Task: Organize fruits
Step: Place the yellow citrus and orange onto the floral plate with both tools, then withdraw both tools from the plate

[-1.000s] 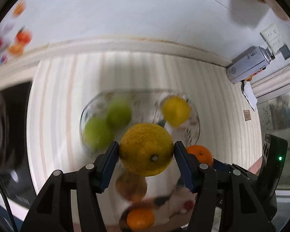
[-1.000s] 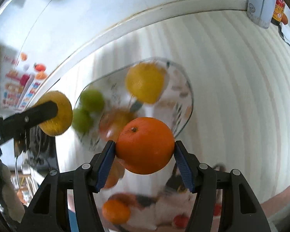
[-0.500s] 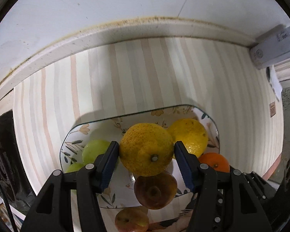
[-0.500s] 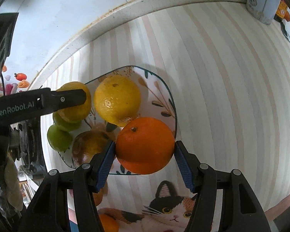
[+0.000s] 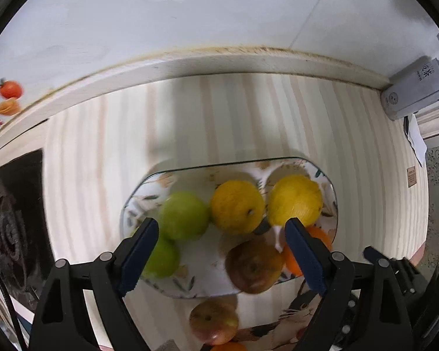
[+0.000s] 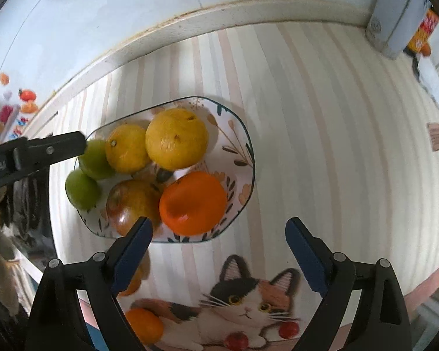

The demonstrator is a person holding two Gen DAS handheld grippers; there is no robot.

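Fruit fills the floral plate (image 6: 245, 143) on the striped table (image 6: 322, 146); left claw (image 5: 221, 234) and right claw (image 6: 219, 234) both hover released, grasping nothing.

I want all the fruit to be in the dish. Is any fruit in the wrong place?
Yes. A reddish apple and a small orange sit on the cat mat, outside the floral dish. Six fruits are already in the dish. Both claws are open and empty.

A home table — striped tablecloth (image 6: 322, 117), cat placemat (image 6: 243, 301), fruit plate (image 6: 243, 146).
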